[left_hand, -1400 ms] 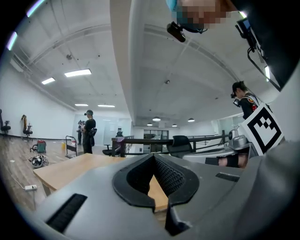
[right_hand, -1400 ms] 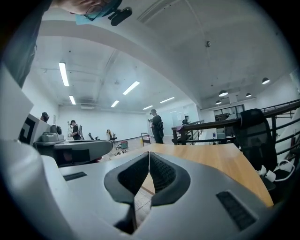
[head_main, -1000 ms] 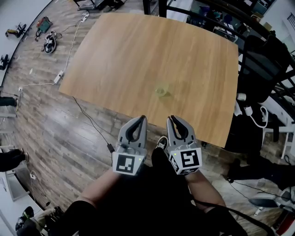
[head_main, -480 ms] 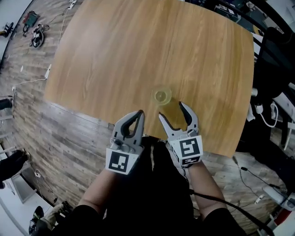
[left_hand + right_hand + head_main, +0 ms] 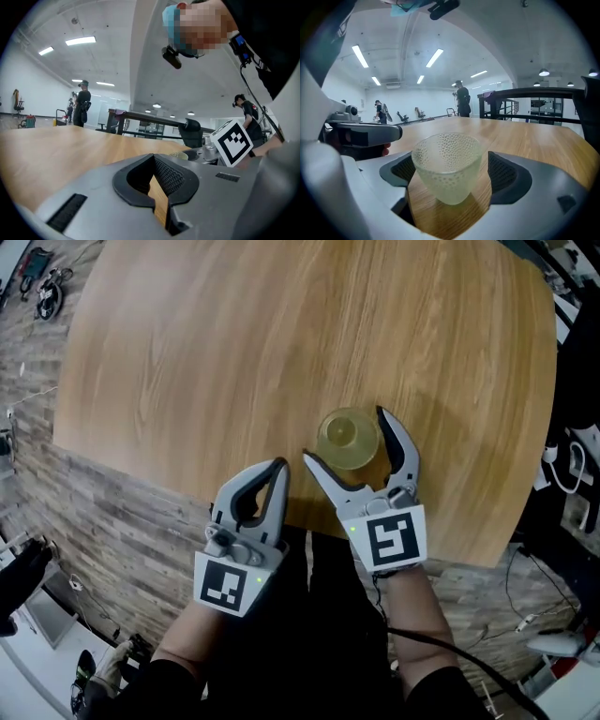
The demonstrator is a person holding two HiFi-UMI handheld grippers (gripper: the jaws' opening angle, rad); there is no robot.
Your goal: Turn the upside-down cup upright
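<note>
A translucent yellowish cup [image 5: 348, 438] with a dimpled wall stands on the wooden table [image 5: 234, 352] near its front edge. In the right gripper view the cup [image 5: 447, 166] looks wider at the top than at the base. My right gripper [image 5: 344, 435] has its jaws opening, one on each side of the cup, and the ribbed pads [image 5: 502, 172] stand clear of its wall. My left gripper [image 5: 278, 467] is shut and empty at the table's front edge, to the left of the cup.
Wooden plank floor [image 5: 103, 512] lies below the table's front edge, with cables and a power strip at the right [image 5: 562, 465]. In the gripper views, people stand far off in a large hall, with a black rail and a chair [image 5: 190, 131] beyond the table.
Both grippers came down and forward to the table's front edge. The right gripper's jaws went from shut to wide apart and now flank the cup. The left stayed shut.
</note>
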